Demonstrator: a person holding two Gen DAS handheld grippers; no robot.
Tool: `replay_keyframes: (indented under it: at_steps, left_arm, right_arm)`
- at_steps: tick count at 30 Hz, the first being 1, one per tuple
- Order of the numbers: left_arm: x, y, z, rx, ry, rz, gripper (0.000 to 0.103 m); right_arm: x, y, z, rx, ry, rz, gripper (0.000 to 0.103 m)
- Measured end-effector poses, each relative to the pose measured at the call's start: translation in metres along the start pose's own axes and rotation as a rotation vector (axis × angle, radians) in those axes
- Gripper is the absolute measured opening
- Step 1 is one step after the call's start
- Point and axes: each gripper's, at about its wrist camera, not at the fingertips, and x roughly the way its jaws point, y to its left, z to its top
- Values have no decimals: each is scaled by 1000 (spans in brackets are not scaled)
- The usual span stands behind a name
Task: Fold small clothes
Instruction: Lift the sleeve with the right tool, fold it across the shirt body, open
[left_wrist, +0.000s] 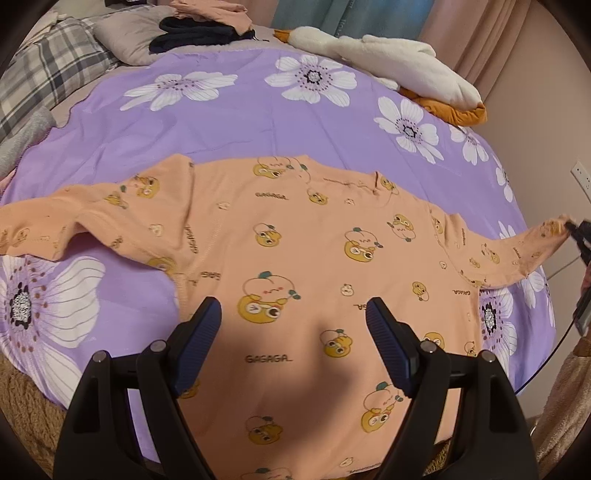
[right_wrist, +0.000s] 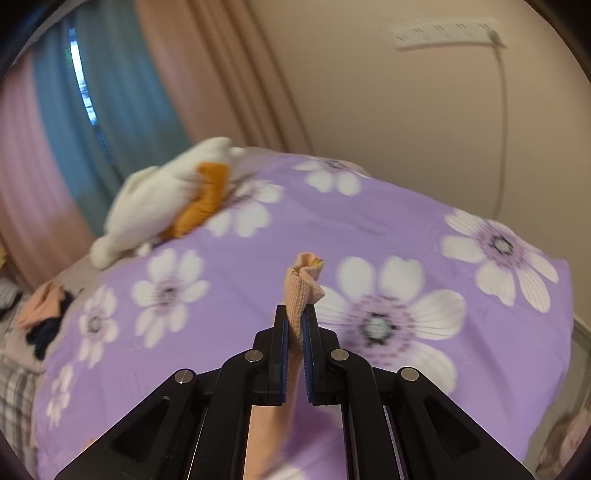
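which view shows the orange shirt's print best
The left wrist view: the orange shirt lies spread over the purple sheet, its duck print and lettering sharp. The right wrist view shows only its cuff, pinched in the right hand-held gripper, with blur around it.

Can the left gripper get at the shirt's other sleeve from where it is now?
Probably yes. The left gripper hangs open above the shirt, and the other sleeve lies flat and uncovered on the purple sheet.
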Motion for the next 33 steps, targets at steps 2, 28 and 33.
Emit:
replay_keyframes:
  at_steps: [2, 28, 33]
  left_arm:
    - [-5, 4, -1, -4, -11, 2, 81]
    - [-29, 52, -9, -89, -52, -28, 81]
    - [-28, 57, -9, -103, -51, -24, 81]
  right_arm:
    - [-7, 23, -1, -26, 4, 57, 8]
    - [-25, 263, -156, -412, 261, 373, 8]
    - [-8, 285, -206, -447, 373, 379, 8]
